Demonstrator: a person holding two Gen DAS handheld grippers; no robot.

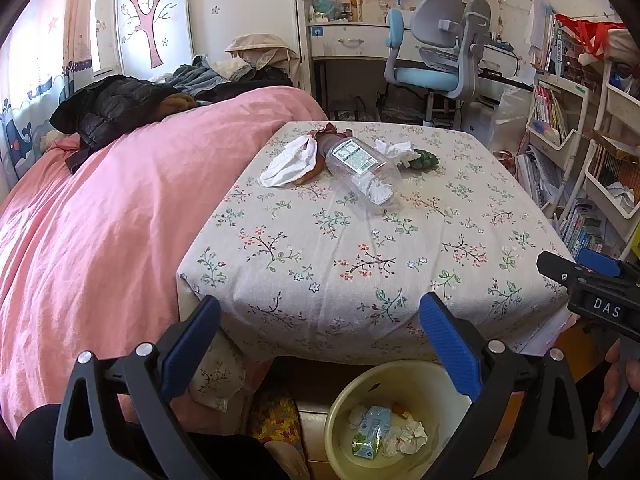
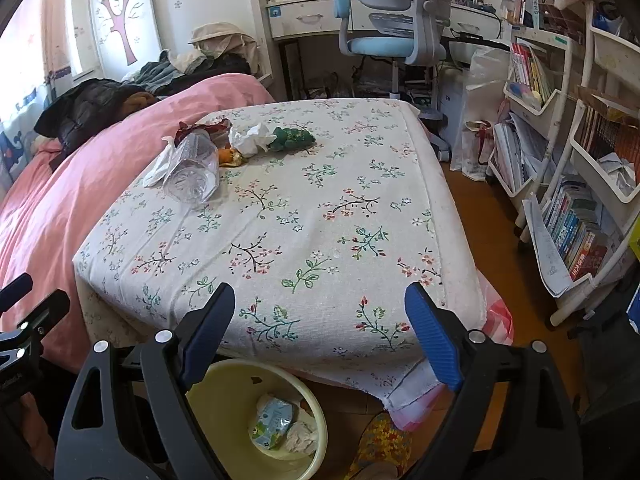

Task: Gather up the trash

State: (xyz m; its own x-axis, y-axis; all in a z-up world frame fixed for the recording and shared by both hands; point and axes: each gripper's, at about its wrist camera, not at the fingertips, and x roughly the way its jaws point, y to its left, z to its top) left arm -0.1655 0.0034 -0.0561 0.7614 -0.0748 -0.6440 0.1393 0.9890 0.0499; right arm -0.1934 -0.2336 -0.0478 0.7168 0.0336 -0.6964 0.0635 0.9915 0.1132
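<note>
Trash lies at the far side of the floral-cloth table (image 1: 360,264): a clear plastic bottle (image 1: 360,168) on its side, a white tissue (image 1: 288,162), a crumpled tissue (image 1: 394,150) and a green wrapper (image 1: 426,160). The right wrist view shows the same bottle (image 2: 192,168), crumpled tissue (image 2: 250,140) and green wrapper (image 2: 292,138). A yellow bin (image 1: 340,412) stands on the floor under the near table edge, holding tissues and a small carton. My left gripper (image 1: 320,304) and right gripper (image 2: 320,292) hover open above the bin (image 2: 224,408), with nothing between their fingers.
A pink bed (image 1: 100,220) with piled clothes borders the table on the left. A blue desk chair (image 1: 432,64) and desk stand behind. Bookshelves (image 2: 568,208) line the right, with wooden floor (image 2: 480,208) between them and the table. A colourful slipper (image 2: 384,444) lies beside the bin.
</note>
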